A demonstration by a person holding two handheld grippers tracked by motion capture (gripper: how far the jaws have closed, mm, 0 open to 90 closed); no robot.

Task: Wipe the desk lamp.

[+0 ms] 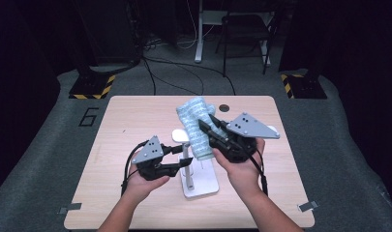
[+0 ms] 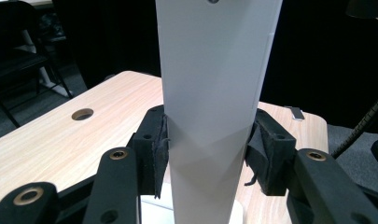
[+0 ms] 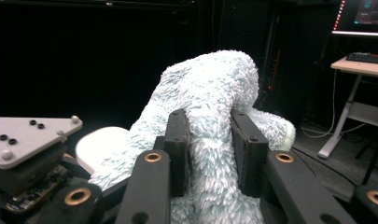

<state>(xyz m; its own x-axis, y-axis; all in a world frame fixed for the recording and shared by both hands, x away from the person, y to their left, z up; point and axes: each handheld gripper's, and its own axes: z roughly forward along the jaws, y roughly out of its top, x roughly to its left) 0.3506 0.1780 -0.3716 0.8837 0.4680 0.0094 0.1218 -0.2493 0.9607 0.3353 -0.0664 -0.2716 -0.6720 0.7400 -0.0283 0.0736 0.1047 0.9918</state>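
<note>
Tongs clamp white stand and fluffy sock

Fluffy pale-blue sock [image 1: 196, 126] sits just above the centre of the high view, draped over the top of a white metal stand [image 1: 199, 184] whose flat square base rests on the light wooden counter [image 1: 126, 125]. The right tongs [image 1: 206, 124], held in the hand at centre right, are closed on the sock; in the right gripper view both black pads press into its pile in the middle of the frame, with a white rounded form at lower left beside the other gripper's grey plate. The left tongs [image 1: 185, 155], at centre left, grip the stand's upright post; in the left gripper view the pads press against both sides of the white post in the middle of the frame, above the base at the bottom edge.
</note>
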